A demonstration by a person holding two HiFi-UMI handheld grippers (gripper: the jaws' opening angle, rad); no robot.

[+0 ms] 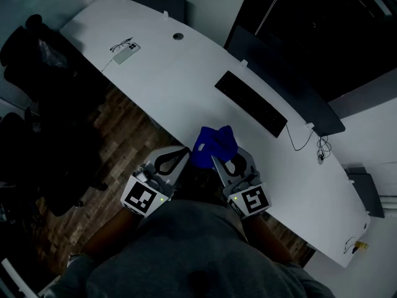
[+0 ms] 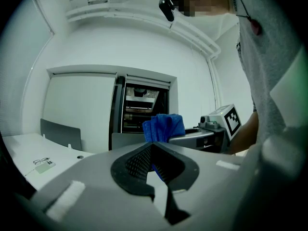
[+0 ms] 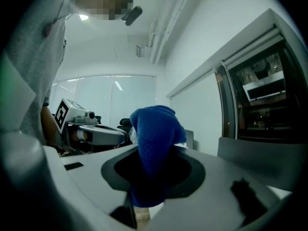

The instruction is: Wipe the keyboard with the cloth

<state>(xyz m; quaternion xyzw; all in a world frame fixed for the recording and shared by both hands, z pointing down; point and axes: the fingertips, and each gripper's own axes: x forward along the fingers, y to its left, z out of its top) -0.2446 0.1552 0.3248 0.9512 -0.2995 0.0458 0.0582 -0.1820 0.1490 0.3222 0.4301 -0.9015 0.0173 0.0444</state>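
On desk (image 1: pixel 186 85), one keyboard (image 1: pixel 250 103), one gripped cloth (image 1: pixel 214 143)

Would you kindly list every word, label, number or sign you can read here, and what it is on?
No readable words or numbers anywhere.
Left marker cube, right marker cube: black-and-white square patterns, no letters.
Keyboard: key legends too small and dark to read.
Small grey device: nothing legible.
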